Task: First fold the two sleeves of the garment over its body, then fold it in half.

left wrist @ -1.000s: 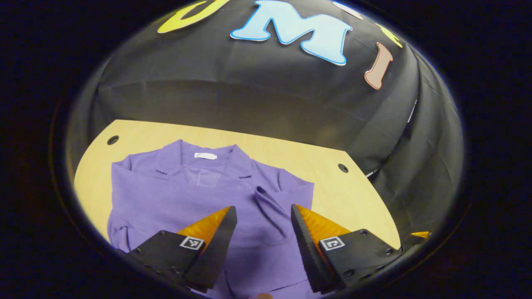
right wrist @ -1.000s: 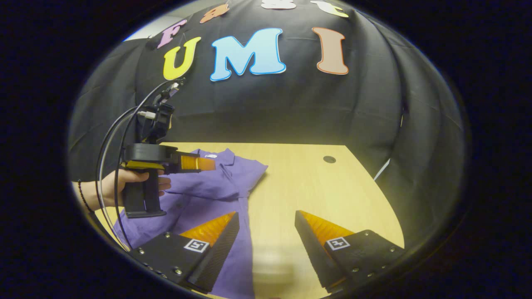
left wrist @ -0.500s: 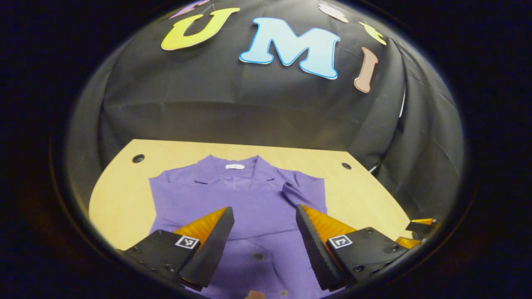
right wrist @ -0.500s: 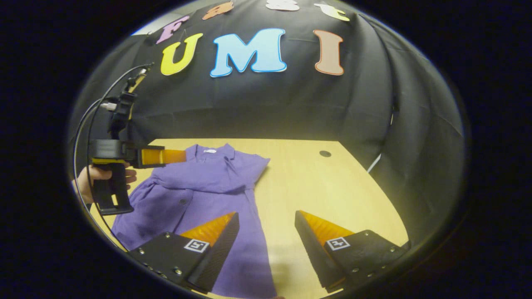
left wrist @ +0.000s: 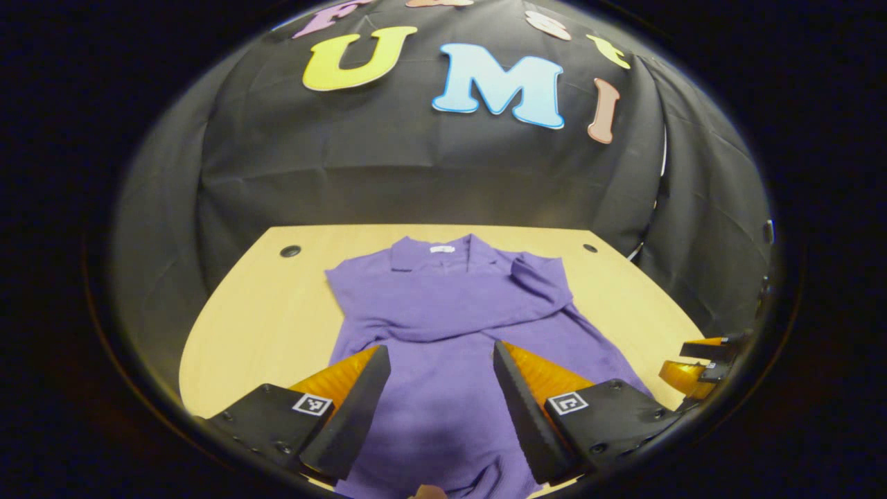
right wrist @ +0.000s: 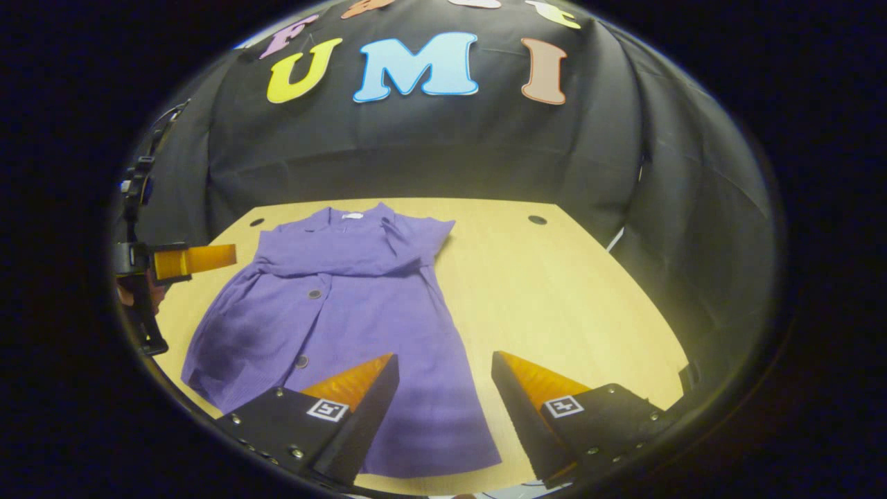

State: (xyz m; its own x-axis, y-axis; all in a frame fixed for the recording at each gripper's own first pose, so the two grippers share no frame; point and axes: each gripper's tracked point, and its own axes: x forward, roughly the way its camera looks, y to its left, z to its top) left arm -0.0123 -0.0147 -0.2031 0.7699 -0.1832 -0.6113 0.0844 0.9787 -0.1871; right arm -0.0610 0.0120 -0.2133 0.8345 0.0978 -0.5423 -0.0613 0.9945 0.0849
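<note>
the left tool hangs with its jaws apart and nothing between them, low over the lower body of the purple garment; the right tool is likewise open and empty, above the garment's hem near the right-hand edge of the cloth. in the right gripper view the left tool shows off to the side, held by a hand, apart from the cloth. the garment lies flat on the wooden worktop, collar toward the booth wall, and both sleeves look already folded across the chest in a band below the collar, so the step in hand is probably the fold in half. to do it well, each tool should take one bottom corner of the hem, pinching every layer, then both should lift together and carry the hem toward the collar at the same pace, keeping the cloth taut between them so the sleeves are not dragged out. the hem should land level with the shoulders before the tools let go, with the edges lined up.
</note>
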